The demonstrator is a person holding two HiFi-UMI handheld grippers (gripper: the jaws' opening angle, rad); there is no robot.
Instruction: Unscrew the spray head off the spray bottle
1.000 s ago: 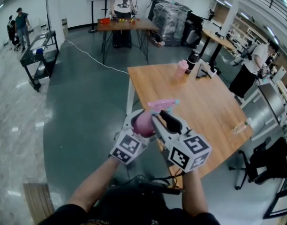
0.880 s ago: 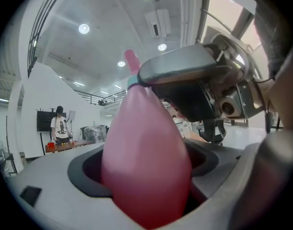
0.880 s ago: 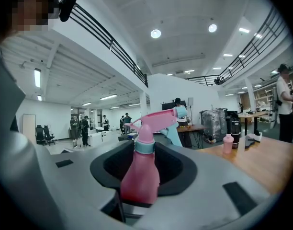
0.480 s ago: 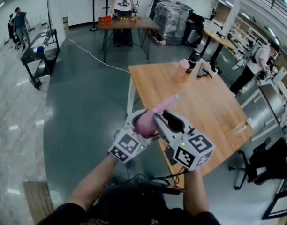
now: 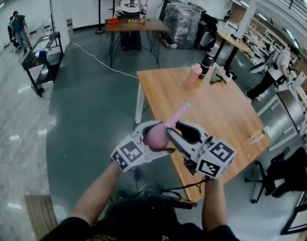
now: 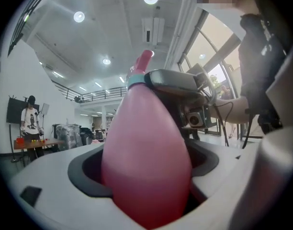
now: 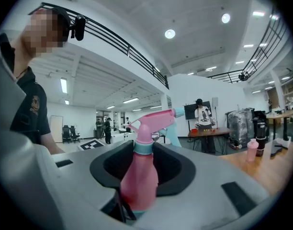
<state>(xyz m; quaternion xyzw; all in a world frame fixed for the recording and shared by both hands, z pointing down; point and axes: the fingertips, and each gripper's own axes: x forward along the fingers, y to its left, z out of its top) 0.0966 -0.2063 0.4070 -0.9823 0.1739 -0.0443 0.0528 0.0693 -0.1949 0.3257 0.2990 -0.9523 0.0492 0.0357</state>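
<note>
A pink pear-shaped spray bottle [image 5: 154,137] is held in the air in front of the wooden table [image 5: 218,109]. My left gripper [image 5: 149,135] is shut on its wide body [image 6: 146,162]. My right gripper [image 5: 173,128] comes from the right and is shut at the teal collar [image 7: 142,148], just under the pink spray head [image 7: 153,119]. One of its grey fingers [image 6: 177,80] lies across that collar [image 6: 135,83]. The spray head [image 5: 177,113] points up and away, its teal nozzle [image 5: 187,105] over the table.
On the table's far end stand a pink cup [image 5: 194,72] and a dark bottle [image 5: 207,64]; a clear item [image 5: 257,135] lies near its right edge. A black office chair [image 5: 284,177] stands at the right, a cart [image 5: 40,59] at the far left. People stand in the background.
The spray head has swung from pointing sideways right to pointing up and away. My right gripper has turned and shifted right; the left has shifted slightly left.
</note>
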